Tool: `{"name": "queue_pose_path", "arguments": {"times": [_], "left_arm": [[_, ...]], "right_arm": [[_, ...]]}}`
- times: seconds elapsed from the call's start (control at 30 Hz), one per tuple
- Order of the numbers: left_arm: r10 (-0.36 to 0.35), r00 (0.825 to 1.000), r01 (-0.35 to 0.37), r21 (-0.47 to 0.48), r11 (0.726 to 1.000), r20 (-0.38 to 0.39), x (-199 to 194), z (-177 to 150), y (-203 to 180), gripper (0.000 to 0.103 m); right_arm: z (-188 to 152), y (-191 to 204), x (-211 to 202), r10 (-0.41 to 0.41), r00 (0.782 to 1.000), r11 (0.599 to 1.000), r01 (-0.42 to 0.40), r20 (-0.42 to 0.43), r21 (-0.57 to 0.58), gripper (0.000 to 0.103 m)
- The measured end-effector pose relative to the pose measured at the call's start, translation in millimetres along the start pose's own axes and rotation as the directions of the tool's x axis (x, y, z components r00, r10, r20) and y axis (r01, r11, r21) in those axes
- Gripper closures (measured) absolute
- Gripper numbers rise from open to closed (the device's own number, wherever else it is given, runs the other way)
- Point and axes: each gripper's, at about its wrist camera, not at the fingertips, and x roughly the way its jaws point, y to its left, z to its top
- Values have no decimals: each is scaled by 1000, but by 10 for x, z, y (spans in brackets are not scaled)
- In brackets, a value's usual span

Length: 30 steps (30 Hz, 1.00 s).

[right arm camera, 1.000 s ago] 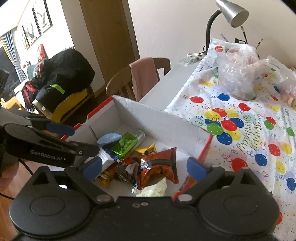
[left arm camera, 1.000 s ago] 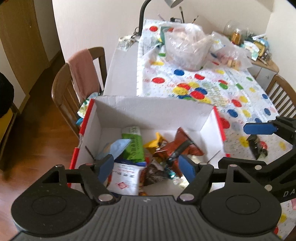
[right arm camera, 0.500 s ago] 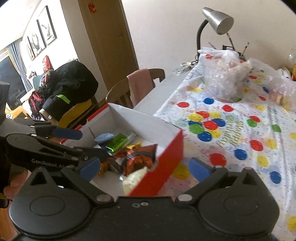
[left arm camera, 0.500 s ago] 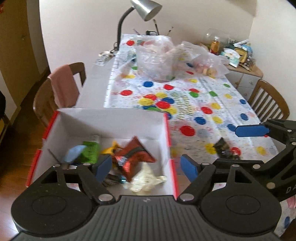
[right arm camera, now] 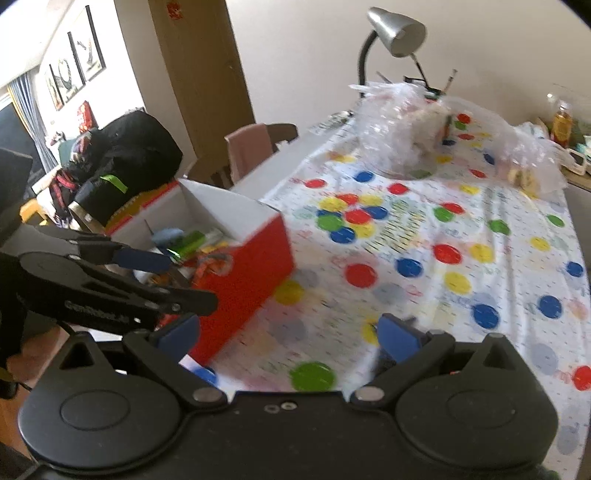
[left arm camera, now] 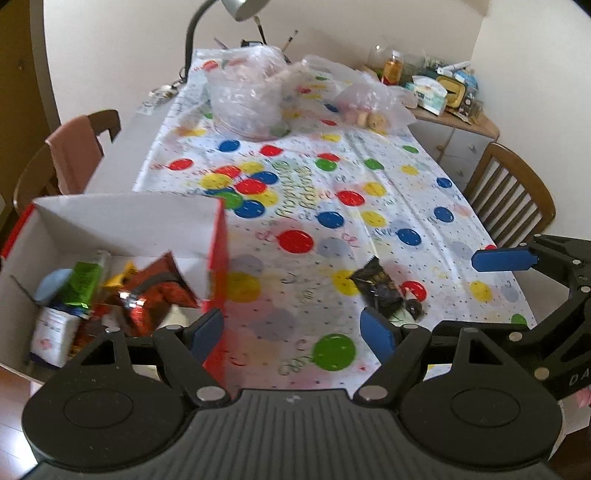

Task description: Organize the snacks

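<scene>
A red-and-white cardboard box sits at the table's near left corner and holds several snack packets, among them a red one and a green one. It also shows in the right wrist view. A dark snack packet lies on the spotted tablecloth right of the box. My left gripper is open and empty, above the cloth between the box and that packet. My right gripper is open and empty; it shows at the right of the left wrist view, beside the dark packet.
Clear plastic bags with food sit at the table's far end under a grey desk lamp. Wooden chairs stand at the left and right. A cluttered side cabinet is at the far right.
Both grippers have swung right, from over the box to over the tablecloth. The dark packet has come near the left gripper's right finger. Both stay open and empty.
</scene>
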Motion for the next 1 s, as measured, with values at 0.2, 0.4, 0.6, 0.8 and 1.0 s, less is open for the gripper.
{"name": "queue_pose_path", "arguments": {"times": [0.2, 0.4, 0.6, 0.8, 1.0], "left_arm": [[-9, 999, 9, 14, 1000, -32, 256, -38, -291, 22], [-23, 995, 20, -24, 1000, -94, 591, 41, -511, 22], [-62, 977, 26, -177, 984, -203, 1055, 216, -624, 22], [-61, 959, -16, -269, 963, -278, 1434, 354, -693, 22], [-25, 952, -70, -294, 953, -306, 1715, 491, -804, 22]], "right_arm": [[-195, -413, -59, -7, 1000, 1000, 7, -31, -1, 0], [-365, -706, 5, -32, 997, 999, 29, -75, -40, 2], [-489, -1013, 253, -67, 987, 997, 61, -147, -40, 8], [-596, -1254, 472, -83, 972, 997, 82, -219, -11, 16], [-629, -1421, 456, -82, 972, 996, 87, -222, 16, 16]]}}
